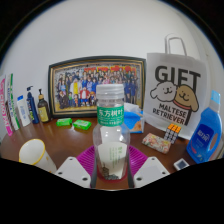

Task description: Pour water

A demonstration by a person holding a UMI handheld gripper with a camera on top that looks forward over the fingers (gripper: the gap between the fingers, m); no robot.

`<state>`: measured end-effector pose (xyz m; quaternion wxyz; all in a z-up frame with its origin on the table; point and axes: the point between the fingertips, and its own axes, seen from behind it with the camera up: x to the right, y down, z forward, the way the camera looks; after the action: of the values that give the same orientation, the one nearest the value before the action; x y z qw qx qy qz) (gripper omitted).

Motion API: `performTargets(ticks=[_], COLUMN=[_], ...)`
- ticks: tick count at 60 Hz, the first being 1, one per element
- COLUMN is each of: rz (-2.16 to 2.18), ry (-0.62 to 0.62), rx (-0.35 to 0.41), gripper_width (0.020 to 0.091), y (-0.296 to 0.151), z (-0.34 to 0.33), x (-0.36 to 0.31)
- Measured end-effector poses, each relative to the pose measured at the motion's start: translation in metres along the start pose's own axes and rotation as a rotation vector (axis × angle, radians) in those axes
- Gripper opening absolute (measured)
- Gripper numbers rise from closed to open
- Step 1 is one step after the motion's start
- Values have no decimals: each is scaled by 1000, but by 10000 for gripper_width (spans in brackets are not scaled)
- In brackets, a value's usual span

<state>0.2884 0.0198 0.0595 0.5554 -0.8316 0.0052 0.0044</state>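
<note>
A clear plastic water bottle (111, 135) with a white cap and a green and white label stands upright between my gripper's (112, 166) two fingers. Both magenta pads (87, 160) press against its lower sides, so the gripper is shut on the bottle. The bottle's base is hidden behind the fingers. A pale cup (33, 153) sits on the brown table (70, 140), to the left of the fingers.
Behind the bottle a framed group photo (85, 84) leans on the wall. A white GIFT paper bag (178, 92) stands to the right, with a blue spray bottle (206, 132) beside it. Several toiletry bottles (24, 108) line the left. Small green packets (75, 124) lie on the table.
</note>
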Motion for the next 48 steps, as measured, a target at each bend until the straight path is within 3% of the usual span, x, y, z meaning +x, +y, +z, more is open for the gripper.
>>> performTargets(ticks=[13,15,19,22,25,48], rz=[22,29,48,56,56,1], ry=[7,6,-1,15,35,121], rx=[29,-14,-78,-109,-122,-156], gripper_width=[556,639,870,825,863,858], y=[3,13,26,33,33,-14], z=[-2,-2,-8,-13,-24,-193], x=[2,2,-2,-3,-4,-61])
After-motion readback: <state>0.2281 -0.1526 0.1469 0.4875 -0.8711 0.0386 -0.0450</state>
